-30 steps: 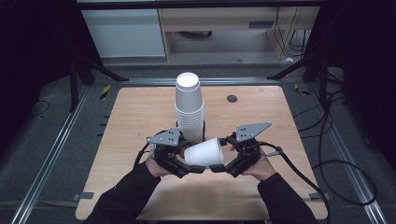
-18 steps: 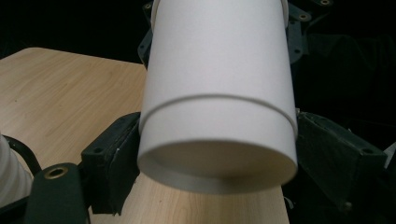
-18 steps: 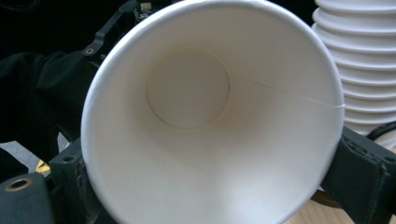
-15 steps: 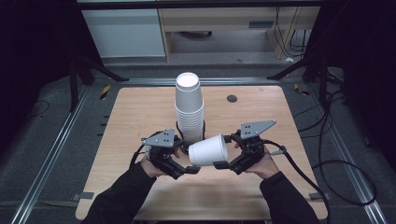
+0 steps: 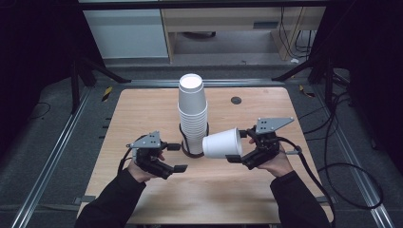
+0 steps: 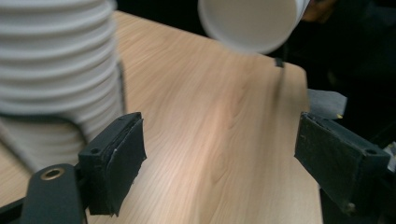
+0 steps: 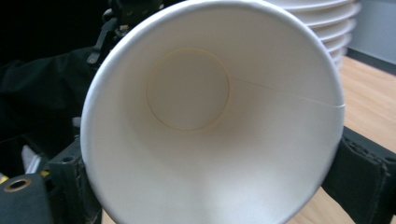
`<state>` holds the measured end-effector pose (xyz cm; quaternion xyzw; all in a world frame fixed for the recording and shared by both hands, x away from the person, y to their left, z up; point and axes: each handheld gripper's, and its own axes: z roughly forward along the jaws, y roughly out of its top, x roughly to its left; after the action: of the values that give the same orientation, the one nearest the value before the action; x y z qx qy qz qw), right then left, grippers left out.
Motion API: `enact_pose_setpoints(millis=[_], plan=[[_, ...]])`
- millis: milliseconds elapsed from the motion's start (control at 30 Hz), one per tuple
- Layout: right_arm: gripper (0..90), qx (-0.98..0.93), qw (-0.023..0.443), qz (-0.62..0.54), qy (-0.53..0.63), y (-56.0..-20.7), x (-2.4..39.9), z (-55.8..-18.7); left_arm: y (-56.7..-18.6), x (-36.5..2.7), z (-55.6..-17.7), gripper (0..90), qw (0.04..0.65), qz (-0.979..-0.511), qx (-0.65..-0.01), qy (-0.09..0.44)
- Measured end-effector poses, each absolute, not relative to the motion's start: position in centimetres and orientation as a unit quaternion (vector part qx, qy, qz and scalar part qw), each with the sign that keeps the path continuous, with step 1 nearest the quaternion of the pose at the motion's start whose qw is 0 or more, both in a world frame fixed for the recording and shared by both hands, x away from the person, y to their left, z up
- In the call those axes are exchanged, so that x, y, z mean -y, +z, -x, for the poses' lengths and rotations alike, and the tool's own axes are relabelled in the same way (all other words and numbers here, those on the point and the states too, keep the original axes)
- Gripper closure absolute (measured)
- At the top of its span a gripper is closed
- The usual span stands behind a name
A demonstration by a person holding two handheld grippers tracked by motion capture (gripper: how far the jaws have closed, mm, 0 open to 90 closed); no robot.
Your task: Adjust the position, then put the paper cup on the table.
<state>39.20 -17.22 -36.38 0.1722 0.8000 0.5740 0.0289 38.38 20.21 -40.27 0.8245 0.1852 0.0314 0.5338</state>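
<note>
A tall stack of upturned white paper cups (image 5: 192,114) stands at the table's middle. To its right my right gripper (image 5: 239,146) is shut on a single white cup (image 5: 222,143), which lies on its side in the air with its base toward the stack. In the right gripper view the cup's mouth (image 7: 210,116) faces the camera, with the jaws pressing on the rim from both sides. Left of the stack my left gripper (image 5: 177,157) is open over the wood with nothing between its jaws. In its own view the left gripper (image 6: 224,163) has the stack (image 6: 56,74) at the left and the held cup (image 6: 250,23) ahead.
A black ring (image 5: 183,147) lies around the foot of the stack. A small black disc (image 5: 236,100) sits on the wooden table (image 5: 142,109) behind it. Metal rails and cables run along the floor on both sides.
My left gripper has drawn away from the single cup toward the left and now stands apart from it. The right gripper has carried the cup a little to the right.
</note>
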Motion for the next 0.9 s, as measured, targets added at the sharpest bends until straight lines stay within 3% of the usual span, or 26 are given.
enact_pose_setpoints(millis=[500, 900], plan=[[7.5, -0.804, 0.104, -0.272, 0.519, -34.8, 21.6, -40.3, -42.6, -25.8, -38.5, 14.4, 0.486, -0.796, -0.343, 0.111], [7.6, -0.811, 0.147, -0.348, 0.446, -34.2, 23.9, -41.9, -44.1, -27.9, -39.3, 15.1, 0.432, -0.787, -0.414, 0.148]])
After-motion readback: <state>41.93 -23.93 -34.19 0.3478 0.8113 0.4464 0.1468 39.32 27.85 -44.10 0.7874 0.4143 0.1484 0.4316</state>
